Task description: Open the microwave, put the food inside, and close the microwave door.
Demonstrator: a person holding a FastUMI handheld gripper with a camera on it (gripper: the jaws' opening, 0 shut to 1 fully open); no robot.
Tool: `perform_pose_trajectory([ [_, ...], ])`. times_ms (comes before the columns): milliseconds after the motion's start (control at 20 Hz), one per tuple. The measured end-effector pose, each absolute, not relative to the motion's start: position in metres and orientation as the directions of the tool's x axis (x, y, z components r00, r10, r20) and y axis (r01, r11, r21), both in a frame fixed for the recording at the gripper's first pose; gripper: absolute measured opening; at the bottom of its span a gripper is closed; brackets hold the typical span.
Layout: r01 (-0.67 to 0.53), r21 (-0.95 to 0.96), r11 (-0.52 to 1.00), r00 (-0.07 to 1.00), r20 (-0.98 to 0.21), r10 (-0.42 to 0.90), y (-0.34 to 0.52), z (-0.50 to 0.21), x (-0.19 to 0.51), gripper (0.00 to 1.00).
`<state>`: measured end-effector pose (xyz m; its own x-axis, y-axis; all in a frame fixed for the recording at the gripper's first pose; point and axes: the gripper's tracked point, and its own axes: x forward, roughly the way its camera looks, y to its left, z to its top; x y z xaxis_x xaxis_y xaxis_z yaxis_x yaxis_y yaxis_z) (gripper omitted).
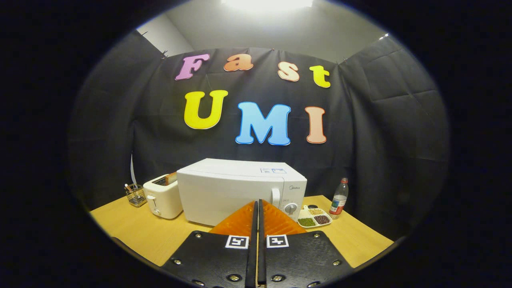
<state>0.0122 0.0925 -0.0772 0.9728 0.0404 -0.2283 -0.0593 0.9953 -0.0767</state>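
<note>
Microwave (240, 190), white, door closed, beyond the empty hand-held gripper (258, 208) with fingers pressed together.

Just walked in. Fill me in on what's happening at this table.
A person is holding a two-finger gripper aimed at a white microwave on the wooden table. The fingers are pressed together with nothing between them, and the microwave sits just beyond their tips, its door closed, so nothing has started. A divided tray of food waits beside the microwave's dial side, with a water bottle next to it. On the other side stand a white toaster and a small wire basket.
</note>
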Motion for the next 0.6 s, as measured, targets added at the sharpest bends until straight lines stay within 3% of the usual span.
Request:
perform_pose_trajectory([
  [50,-0.067,-0.06,0.996,0.971,-0.235,0.051,0.096,-0.079,0.003,0.05],
  [100,-0.079,-0.04,0.996,0.968,-0.241,0.067,0.101,-0.079,-0.005,0.28],
  [300,-0.073,-0.042,0.996,0.972,-0.228,0.062,0.103,-0.076,-0.026,0.97],
  [600,-0.074,-0.029,0.997,0.986,-0.153,0.069,0.105,-0.047,-0.027,0.97],
])
